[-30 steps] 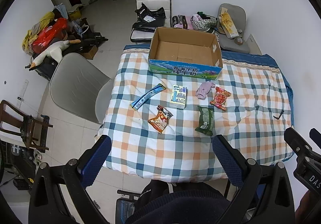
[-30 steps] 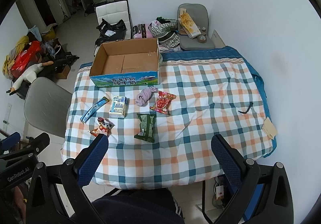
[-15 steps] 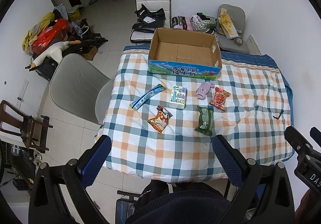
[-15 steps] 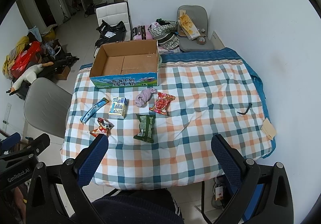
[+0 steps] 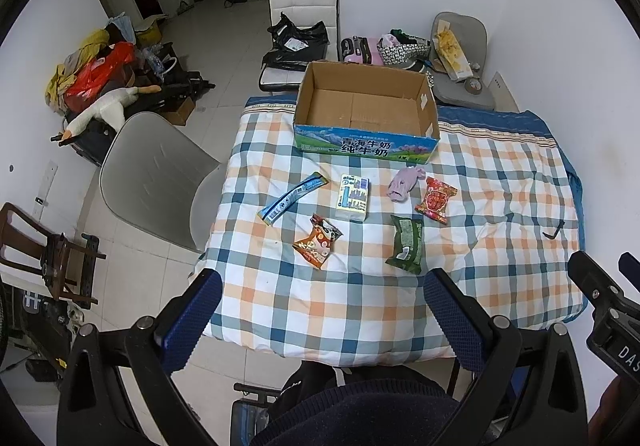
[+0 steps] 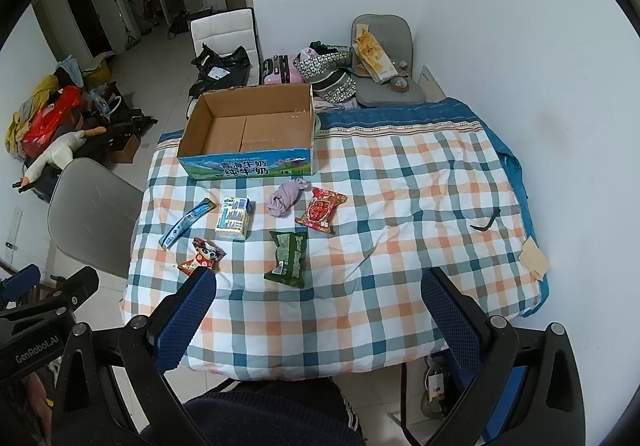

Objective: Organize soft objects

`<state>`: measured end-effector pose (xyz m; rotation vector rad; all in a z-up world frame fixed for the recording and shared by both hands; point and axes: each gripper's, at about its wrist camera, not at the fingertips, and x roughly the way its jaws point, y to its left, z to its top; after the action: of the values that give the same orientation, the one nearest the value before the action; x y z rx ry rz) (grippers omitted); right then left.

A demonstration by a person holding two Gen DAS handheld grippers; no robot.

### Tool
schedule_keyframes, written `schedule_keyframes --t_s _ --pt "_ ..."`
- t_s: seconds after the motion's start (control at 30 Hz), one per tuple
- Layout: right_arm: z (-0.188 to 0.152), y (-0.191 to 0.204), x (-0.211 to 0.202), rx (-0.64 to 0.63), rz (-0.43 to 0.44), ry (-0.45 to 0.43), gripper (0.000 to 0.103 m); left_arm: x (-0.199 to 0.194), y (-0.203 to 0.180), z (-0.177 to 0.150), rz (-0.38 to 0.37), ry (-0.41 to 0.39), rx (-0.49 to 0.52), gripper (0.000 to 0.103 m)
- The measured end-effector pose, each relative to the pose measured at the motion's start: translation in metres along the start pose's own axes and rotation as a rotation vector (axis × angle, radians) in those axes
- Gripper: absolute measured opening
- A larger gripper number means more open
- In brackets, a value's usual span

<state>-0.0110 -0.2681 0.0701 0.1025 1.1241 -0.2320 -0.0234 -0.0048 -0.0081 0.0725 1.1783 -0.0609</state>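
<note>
An open, empty cardboard box (image 5: 366, 114) (image 6: 248, 132) stands at the far side of the checked table (image 5: 500, 182) (image 6: 400, 182). In front of it lie a blue stick pack (image 5: 294, 196) (image 6: 187, 223), a tissue pack (image 5: 353, 197) (image 6: 235, 217), a purple cloth (image 5: 403, 184) (image 6: 286, 196), a red snack bag (image 5: 436, 199) (image 6: 321, 209), a green snack bag (image 5: 406, 243) (image 6: 289, 253) and an orange snack bag (image 5: 319, 240) (image 6: 202, 256). My left gripper (image 5: 320, 298) and right gripper (image 6: 318, 296) are both open and empty, held above the table's near edge.
A grey chair (image 5: 154, 174) stands at the table's left. A black hook-shaped item (image 6: 486, 221) and a tan pad (image 6: 534, 258) lie at the right. A white chair with black bags (image 5: 298, 34), another cluttered chair (image 5: 460, 54) and floor clutter (image 5: 104, 78) lie beyond.
Both grippers have risen or drawn back slightly; the table sits a little lower in the right wrist view. Nothing on the table has moved.
</note>
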Motion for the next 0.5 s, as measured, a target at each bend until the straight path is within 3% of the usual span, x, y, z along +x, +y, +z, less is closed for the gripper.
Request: schedule_keyframes --t_s 0.5 --pt "-0.001 0.0 -0.001 0.0 -0.002 -0.007 0.103 -0.016 -0.007 0.022 0.002 -0.009 -0.002 0.103"
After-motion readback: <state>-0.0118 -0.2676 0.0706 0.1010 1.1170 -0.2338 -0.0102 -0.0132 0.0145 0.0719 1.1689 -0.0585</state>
